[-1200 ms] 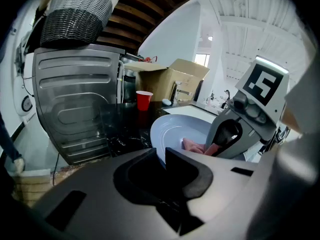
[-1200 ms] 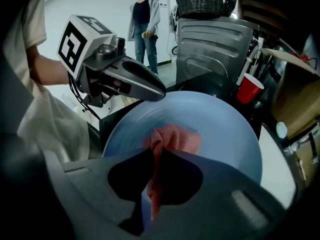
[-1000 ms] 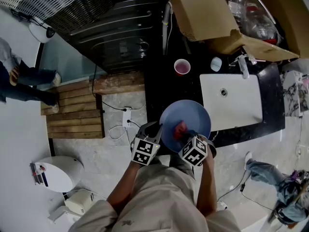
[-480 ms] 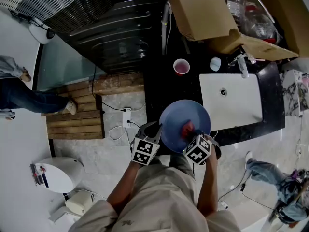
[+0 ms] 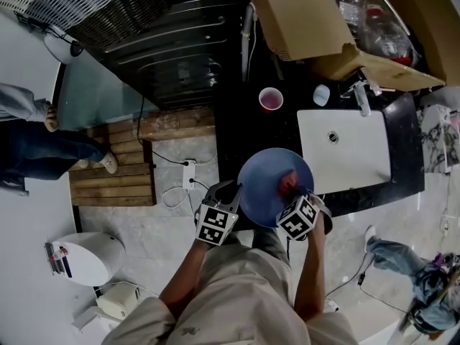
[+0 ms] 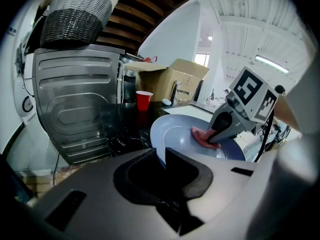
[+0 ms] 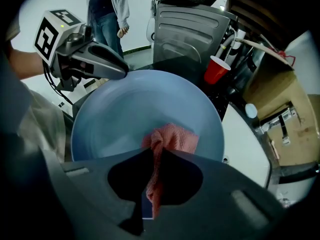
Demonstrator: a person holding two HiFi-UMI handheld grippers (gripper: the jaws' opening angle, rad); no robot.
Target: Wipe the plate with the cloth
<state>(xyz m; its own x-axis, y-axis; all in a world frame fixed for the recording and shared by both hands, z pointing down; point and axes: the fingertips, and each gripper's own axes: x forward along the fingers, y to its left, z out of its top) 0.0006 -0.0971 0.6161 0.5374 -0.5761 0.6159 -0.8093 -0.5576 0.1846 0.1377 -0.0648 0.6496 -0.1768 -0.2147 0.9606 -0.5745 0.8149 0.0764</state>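
A blue plate [image 5: 269, 178] is held in the air in front of the counter edge. My left gripper [image 5: 236, 192] is shut on the plate's left rim [image 6: 161, 149]. My right gripper [image 5: 293, 192] is shut on a pink cloth [image 5: 289, 183] and presses it against the plate's face on its right side. In the right gripper view the pink cloth [image 7: 170, 140] bunches between the jaws and spreads onto the blue plate [image 7: 130, 114]. The left gripper view shows the cloth [image 6: 204, 138] under the right gripper [image 6: 220, 134].
A black counter [image 5: 237, 121] holds a red cup [image 5: 271, 99] and a white sink [image 5: 345, 149] with a faucet [image 5: 361, 98]. A cardboard box [image 5: 309, 20] stands behind. A steel appliance [image 5: 172, 42] is at left, wooden pallets [image 5: 115, 164] on the floor. A person's legs [image 5: 43, 146] stand far left.
My right gripper has slid the pink cloth rightward across the plate toward its right rim. The left gripper and plate stay put. The person at left has shifted.
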